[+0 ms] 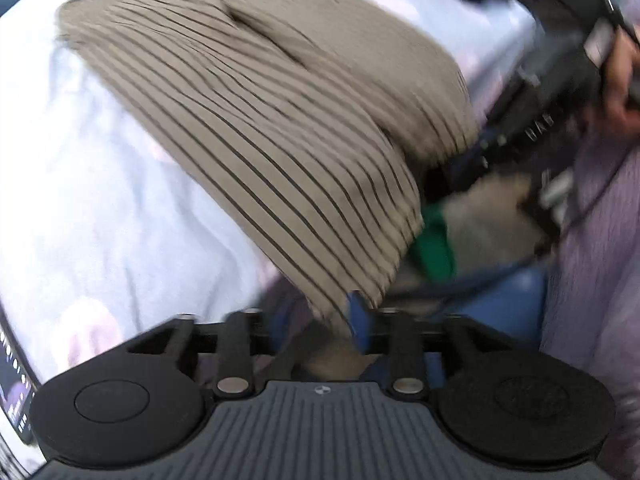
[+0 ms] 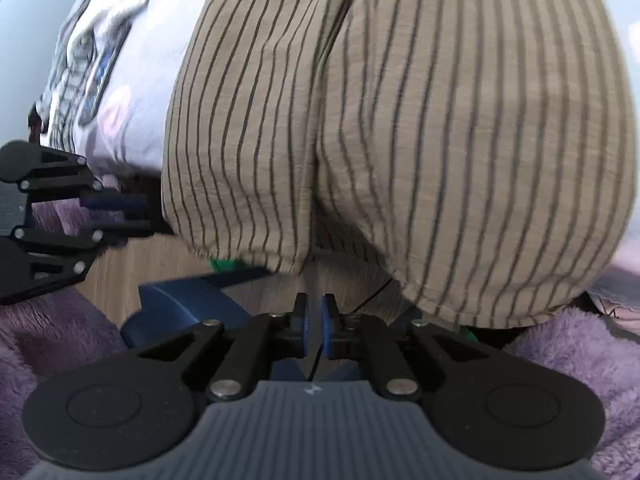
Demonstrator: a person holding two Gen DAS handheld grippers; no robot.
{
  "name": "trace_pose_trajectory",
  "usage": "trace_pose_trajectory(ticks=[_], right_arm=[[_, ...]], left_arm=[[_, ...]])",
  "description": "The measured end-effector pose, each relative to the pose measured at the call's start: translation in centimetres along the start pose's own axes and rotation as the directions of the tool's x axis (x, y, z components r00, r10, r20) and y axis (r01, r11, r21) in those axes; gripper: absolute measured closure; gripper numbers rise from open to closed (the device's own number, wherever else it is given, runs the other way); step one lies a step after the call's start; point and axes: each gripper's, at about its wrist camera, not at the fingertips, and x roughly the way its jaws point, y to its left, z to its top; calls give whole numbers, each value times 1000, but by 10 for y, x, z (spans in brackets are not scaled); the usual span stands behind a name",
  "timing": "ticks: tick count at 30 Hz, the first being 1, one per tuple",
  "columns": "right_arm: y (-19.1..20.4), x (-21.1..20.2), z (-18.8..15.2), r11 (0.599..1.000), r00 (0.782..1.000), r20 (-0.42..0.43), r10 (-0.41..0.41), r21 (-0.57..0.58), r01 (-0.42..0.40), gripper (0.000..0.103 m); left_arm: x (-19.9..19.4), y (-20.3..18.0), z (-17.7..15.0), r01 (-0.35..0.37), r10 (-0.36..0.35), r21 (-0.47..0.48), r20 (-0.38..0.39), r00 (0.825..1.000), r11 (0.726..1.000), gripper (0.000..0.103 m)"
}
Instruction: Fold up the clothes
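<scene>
Right hand-held gripper (image 2: 315, 312) nearly closed, pinching thin crinkled tan pinstriped garment (image 2: 400, 120), left hand-held gripper (image 1: 340, 320) gripping it

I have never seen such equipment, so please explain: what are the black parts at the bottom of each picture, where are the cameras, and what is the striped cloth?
Each picture comes from a camera on a hand-held gripper, looking along its two blue-tipped fingers. The left gripper pinches a corner of the tan striped garment, which drapes over a pale sheet. The right gripper has its fingers nearly together just below the garment's hem; whether it grips cloth is unclear. A hand holds it.
</scene>
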Motion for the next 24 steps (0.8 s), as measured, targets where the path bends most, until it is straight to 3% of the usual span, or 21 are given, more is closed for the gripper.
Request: trace_pose_trajectory(ticks=[3, 5, 10, 14, 19, 24], right_arm=[[-16, -24, 4, 1000, 997, 74, -21, 12, 21, 76], [-26, -38, 10, 998, 993, 104, -59, 4, 59, 76], [-52, -73, 23, 988, 972, 180, -151, -11, 156, 67], [-74, -78, 31, 972, 965, 147, -218, -54, 228, 67], [-86, -46, 34, 965, 977, 10, -214, -151, 213, 66], [-94, -26, 30, 961, 980, -6, -199, -199, 193, 65]], left_arm=[[-7, 15, 2, 22, -17, -123, 42, 999, 992, 60], [-4, 24, 3, 51, -46, -186, 31, 998, 981, 60], [14, 34, 5, 104, -113, -182, -42, 993, 978, 60], [26, 33, 6, 97, -113, -173, -82, 990, 980, 60], [39, 34, 6, 110, -128, -171, -98, 987, 979, 60], [58, 40, 10, 146, -168, -208, -92, 982, 967, 60]])
